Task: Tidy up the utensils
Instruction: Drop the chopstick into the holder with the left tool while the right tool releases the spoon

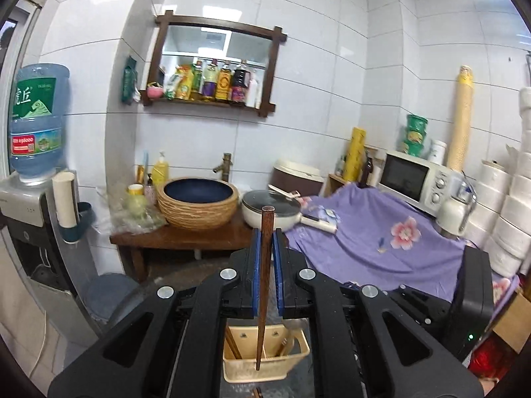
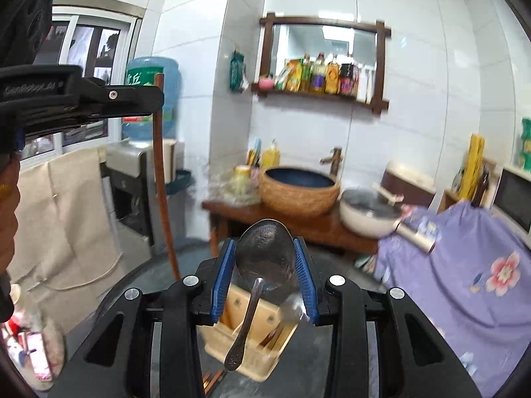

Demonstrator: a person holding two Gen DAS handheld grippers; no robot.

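Pinching a slim, dark wooden chopstick (image 1: 264,285) between ribbed blue pads, the left gripper (image 1: 264,248) is holding it upright at the lower centre of the left wrist view, its squared top poking above the fingers and its tapered tip hanging over a beige plastic utensil holder (image 1: 265,355). That boxy holder, split into compartments, is standing on a dark, smooth table (image 1: 298,381) at the bottom of the frame, with more brown sticks leaning in its left compartment.

In the right wrist view, the right gripper (image 2: 264,258) is clamping the oval bowl of a dull metal spoon (image 2: 262,262) at lower centre, handle dangling down over the same holder (image 2: 245,348).

Farther off, a woven-textured round basin (image 1: 198,202) with a dark blue inside is sitting on a wooden bench (image 1: 179,237), beside a pale lidded pan (image 1: 270,210). To the right, a purple flowered cloth (image 1: 381,242) is draping in soft folds.
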